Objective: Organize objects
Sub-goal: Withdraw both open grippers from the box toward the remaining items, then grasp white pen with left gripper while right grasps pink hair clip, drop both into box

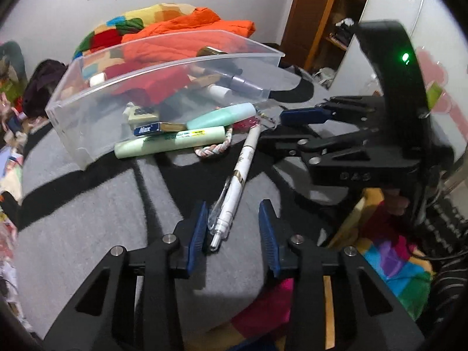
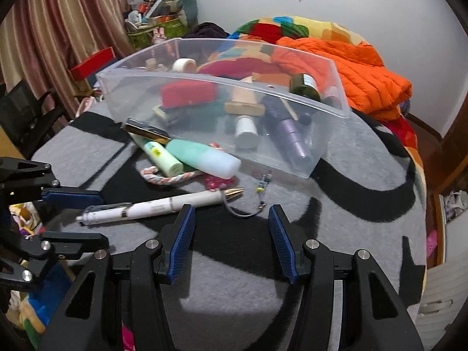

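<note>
A clear plastic bin (image 1: pixel 87 111) (image 2: pixel 336 117) stands on a grey and black blanket and holds several bottles and small items. In front of it lie a mint bottle (image 1: pixel 219 118) (image 2: pixel 204 158), a pale green tube (image 1: pixel 169 143) (image 2: pixel 159 155), a braided rope (image 1: pixel 216 149) (image 2: pixel 172 179) and a white pen (image 1: pixel 239 181) (image 2: pixel 152 207). My left gripper (image 1: pixel 233 228) is open, with the pen's tip end lying between its fingers against the left pad. My right gripper (image 2: pixel 231 241) is open and empty, just right of the pen; it also shows in the left wrist view (image 1: pixel 295 128).
A small beaded charm on a cord (image 2: pixel 260 190) lies right of the pen. An orange jacket (image 2: pixel 351 70) and a colourful quilt (image 1: pixel 122 26) lie behind the bin. The bed edge drops off at the right (image 2: pixel 421 204). Clutter and a curtain (image 2: pixel 58 29) stand at the left.
</note>
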A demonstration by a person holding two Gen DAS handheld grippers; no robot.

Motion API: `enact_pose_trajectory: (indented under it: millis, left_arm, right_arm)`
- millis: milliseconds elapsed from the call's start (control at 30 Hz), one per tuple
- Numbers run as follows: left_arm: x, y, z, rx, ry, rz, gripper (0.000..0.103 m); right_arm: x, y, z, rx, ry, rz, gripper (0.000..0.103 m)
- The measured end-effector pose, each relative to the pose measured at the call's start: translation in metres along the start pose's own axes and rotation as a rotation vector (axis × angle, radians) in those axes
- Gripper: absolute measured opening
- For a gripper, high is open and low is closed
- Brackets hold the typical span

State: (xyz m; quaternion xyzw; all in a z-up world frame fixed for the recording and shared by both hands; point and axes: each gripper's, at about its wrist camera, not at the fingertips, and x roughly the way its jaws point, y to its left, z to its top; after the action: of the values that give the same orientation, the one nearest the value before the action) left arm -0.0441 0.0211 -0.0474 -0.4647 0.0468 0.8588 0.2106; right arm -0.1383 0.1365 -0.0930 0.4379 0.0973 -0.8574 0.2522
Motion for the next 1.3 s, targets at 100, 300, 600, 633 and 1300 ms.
enact_pose_trajectory:
  millis: [100, 300, 600, 633, 1300]
  left_arm:
    - [0.009, 0.003, 0.008, -0.002, 0.012, 0.001, 0.037]
    - [0.024, -0.003, 0.020, 0.034, -0.014, 0.032, 0.035]
    - [-0.003, 0.007, -0.010, -0.025, -0.016, 0.074, 0.018]
    - [-0.005, 0.008, -0.013, -0.035, -0.015, 0.076, 0.018]
    - [0.010, 0.009, 0.003, -0.014, -0.064, 0.072, 0.034]
  right_arm:
    - [-0.004, -0.005, 0.002, 0.025, -0.014, 0.010, 0.048]
    - [-0.003, -0.013, 0.009, 0.045, -0.024, 0.015, 0.042]
    - [0.006, -0.018, 0.004, 0.044, -0.010, -0.039, 0.010]
    - [0.004, -0.020, 0.003, 0.049, -0.011, -0.038, 0.010]
    - [0.017, 0.010, 0.020, -0.034, 0.018, 0.013, 0.025]
